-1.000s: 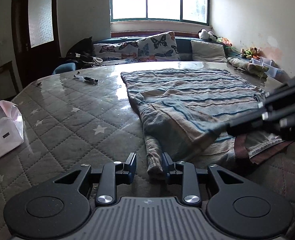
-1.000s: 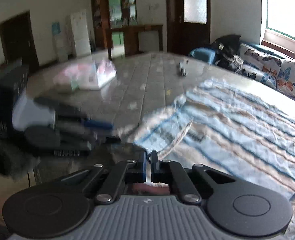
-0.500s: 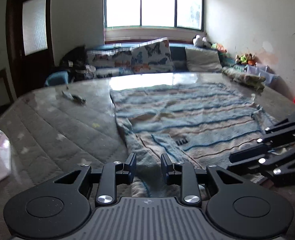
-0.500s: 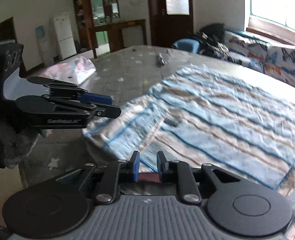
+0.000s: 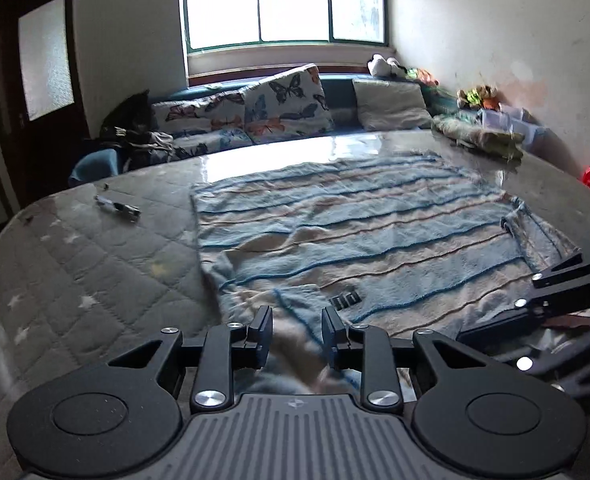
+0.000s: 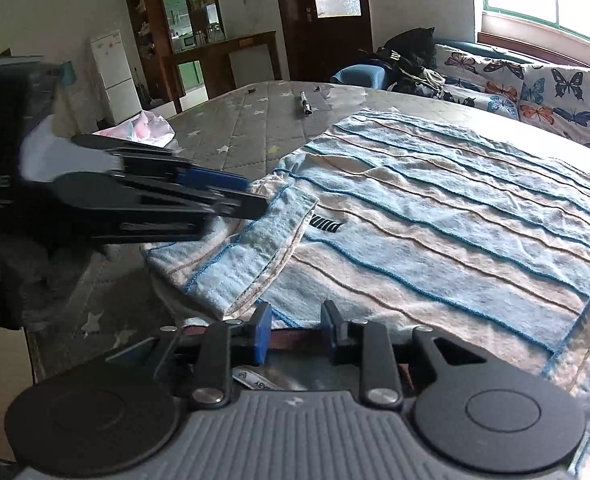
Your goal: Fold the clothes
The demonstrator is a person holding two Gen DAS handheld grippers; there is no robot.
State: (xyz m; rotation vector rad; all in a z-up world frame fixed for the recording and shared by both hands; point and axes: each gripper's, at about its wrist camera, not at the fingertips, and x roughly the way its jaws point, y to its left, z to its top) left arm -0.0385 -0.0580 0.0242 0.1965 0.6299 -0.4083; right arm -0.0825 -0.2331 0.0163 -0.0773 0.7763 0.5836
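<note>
1. Striped garment (image 5: 359, 236) lies spread on the quilted table (image 5: 95, 264), mostly flat, w/ one sleeve (image 6: 251, 256) flopped inward over the chest near the logo.
2. Your left gripper (image 5: 297, 334) is part open. There's cloth bunched between the fingers, but it's blurry and I can't tell if the pads actually pinch it.
3. Your right gripper (image 6: 297, 334) has jaws opening right now at the near hem by the reddish collar band (image 6: 295, 336). Cloth sits in the gap and the pads look clear of it, so prob let go.
4. Handling: looks like soft terry knit. It's light and floppy, holds no shape, and won't slide much on the quilting. Expect drag and wrinkles.
5. Imo grab at seams or hems, e.g. shoulder or cuff edge. Pinch a doubled edge, not a single layer mid-panel.
</note>
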